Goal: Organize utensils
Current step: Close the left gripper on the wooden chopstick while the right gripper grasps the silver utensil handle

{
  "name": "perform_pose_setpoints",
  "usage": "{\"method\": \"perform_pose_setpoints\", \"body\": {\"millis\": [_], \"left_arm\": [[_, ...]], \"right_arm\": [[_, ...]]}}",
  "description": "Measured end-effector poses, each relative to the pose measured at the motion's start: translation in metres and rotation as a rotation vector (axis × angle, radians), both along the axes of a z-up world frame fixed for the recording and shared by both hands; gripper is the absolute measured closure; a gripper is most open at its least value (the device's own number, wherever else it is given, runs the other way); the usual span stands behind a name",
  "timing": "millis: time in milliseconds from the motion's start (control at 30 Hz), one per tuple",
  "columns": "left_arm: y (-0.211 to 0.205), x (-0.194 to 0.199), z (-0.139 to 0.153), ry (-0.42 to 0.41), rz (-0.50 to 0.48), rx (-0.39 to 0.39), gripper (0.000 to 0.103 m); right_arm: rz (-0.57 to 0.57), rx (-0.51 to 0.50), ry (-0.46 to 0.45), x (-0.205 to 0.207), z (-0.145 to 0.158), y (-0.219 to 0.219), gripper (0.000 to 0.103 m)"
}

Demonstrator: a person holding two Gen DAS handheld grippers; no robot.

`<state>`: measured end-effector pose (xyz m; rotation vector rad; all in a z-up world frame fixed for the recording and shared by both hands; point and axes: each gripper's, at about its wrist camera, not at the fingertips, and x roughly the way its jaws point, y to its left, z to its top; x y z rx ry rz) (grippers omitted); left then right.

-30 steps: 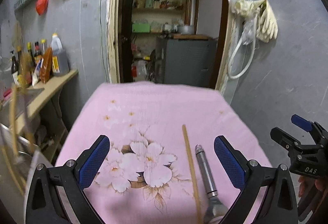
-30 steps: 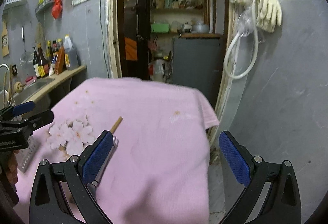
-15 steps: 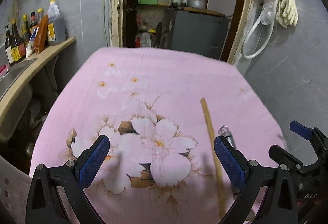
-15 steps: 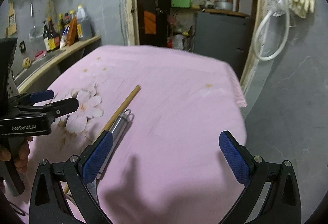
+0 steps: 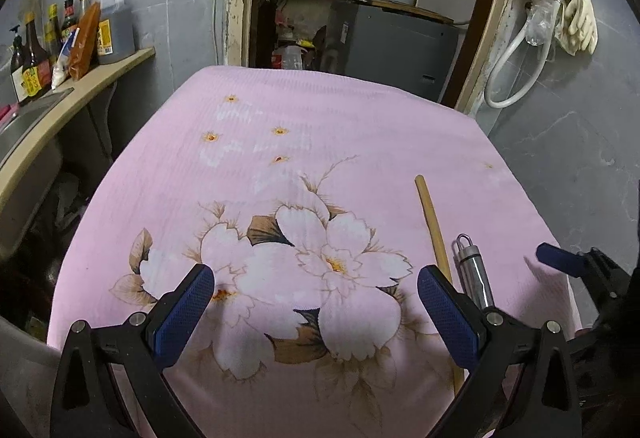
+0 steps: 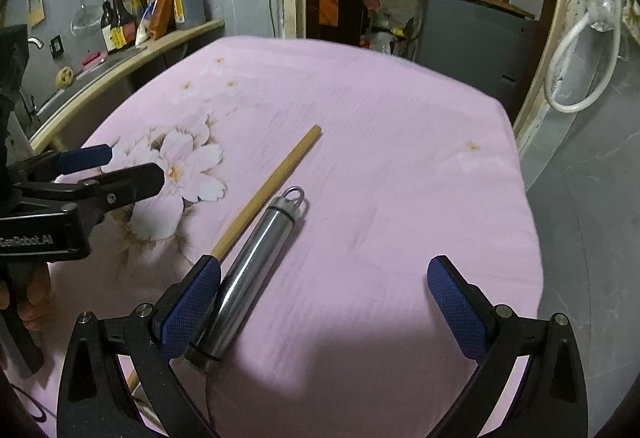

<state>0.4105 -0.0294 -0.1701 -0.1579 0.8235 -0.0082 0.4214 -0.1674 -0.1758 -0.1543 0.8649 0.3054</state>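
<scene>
- L gripper (image 5: 314, 312) was spread wide, nothing between its blue pads (image 5: 180, 316); it hung over the big white flower print (image 5: 320, 270) on the pink cloth (image 5: 340, 125).
- R gripper (image 6: 324, 308) was also spread wide & held nothing. Its left pad (image 6: 190, 312) sat just beside the steel handle (image 6: 256, 270), in front of it in the R wrist view; contact can't be told.
- The steel handle lay flat on the cloth, w/ a small hanging loop (image 6: 295, 194) at its far end. Its near end had a dark collar; the working head was hidden behind the gripper, so the utensil type can't be told.
- A wooden stick (image 6: 272, 189), prob. a chopstick or spoon handle, lay just beside the steel handle on its left, roughly parallel, reaching farther out across the cloth. Its near end ran under the R gripper's frame.
- In the L wrist view the same pair showed at right: wooden stick (image 5: 434, 226) then steel handle (image 5: 472, 274), both passing behind the L gripper's right finger.
- Each gripper showed in the other's view: L at the left edge of the R view (image 6: 112, 167), R at the right edge of the L view (image 5: 560, 264).
- Bkgd: a counter (image 5: 80, 93) at left w/ sauce bottles (image 5: 32, 57) & a big oil jug (image 5: 114, 25); rubber gloves (image 5: 576, 13) & a white hose (image 5: 508, 77) hung on the right wall; a doorway w/ shelves behind the table.
</scene>
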Motion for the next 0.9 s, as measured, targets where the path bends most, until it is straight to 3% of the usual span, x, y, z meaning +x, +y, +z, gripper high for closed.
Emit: {"method": "perform_pose_setpoints", "body": {"millis": [333,567,767,900], "left_arm": [[-0.012,0.01,-0.001,0.002,-0.059,-0.022,0.001],[-0.033,0.019,0.0,0.006,-0.16,-0.053,0.019],[-0.054,0.032,0.0,0.018,-0.24,-0.054,0.037],[-0.067,0.04,-0.003,0.035,-0.278,-0.045,0.047]], "right_arm": [[-0.052,-0.037,-0.002,-0.001,0.001,-0.012,0.002],[-0.155,0.012,0.056,-0.003,-0.006,-0.055,0.002],[-0.184,0.037,0.048,-0.005,-0.01,-0.065,0.003],[-0.186,0.046,0.048,-0.007,-0.01,-0.061,0.015]]}}
